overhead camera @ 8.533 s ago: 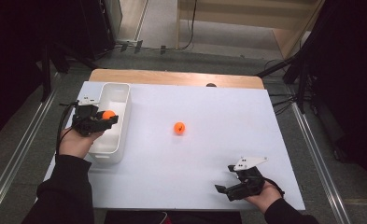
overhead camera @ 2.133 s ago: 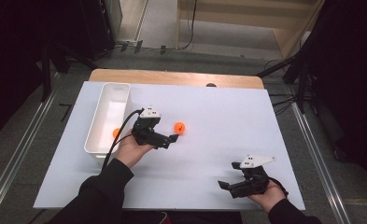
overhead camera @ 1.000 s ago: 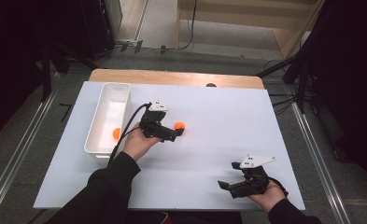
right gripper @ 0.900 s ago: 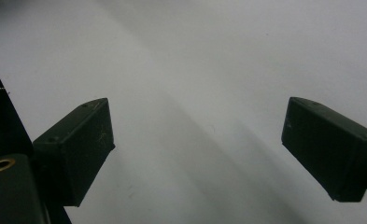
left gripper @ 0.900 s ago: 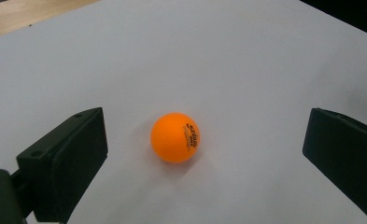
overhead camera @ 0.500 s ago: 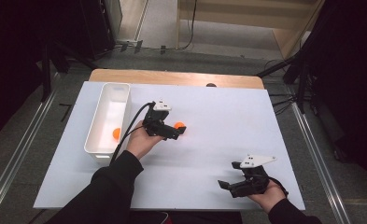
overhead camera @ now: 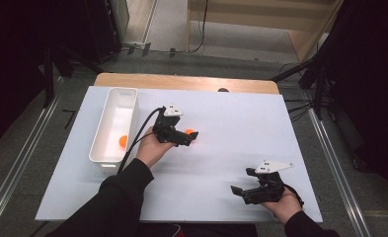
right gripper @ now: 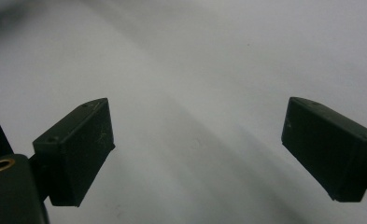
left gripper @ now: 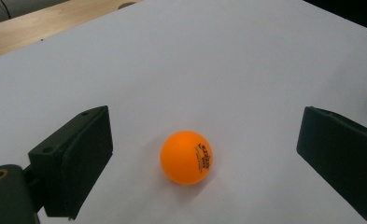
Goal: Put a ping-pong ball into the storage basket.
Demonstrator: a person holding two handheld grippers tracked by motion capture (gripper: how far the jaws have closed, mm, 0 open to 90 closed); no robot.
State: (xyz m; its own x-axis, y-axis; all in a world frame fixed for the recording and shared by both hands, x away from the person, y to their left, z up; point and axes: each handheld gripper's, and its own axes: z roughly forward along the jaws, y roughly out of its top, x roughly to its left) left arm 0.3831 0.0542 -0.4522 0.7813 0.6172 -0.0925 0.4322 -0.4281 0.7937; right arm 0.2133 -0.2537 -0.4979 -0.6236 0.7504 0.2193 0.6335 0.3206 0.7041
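Observation:
An orange ball lies on the white table top, near its middle. My left gripper reaches it from the left, and the ball sits between the two black jaws of the left gripper with a gap on each side. Those jaws have just been closing slightly, but they remain open and off the ball. A second orange ball rests inside the white bin. My right gripper stays at the table's near right, and in the right gripper view my right gripper is open over bare table.
The white bin stands along the left side of the table, just behind my left forearm. A wooden strip runs along the table's far edge. Dark stands and cables surround the table on the floor.
My left gripper has moved from the bin rightward to the ball on the table, and its jaws now straddle the ball. The right gripper has not moved.

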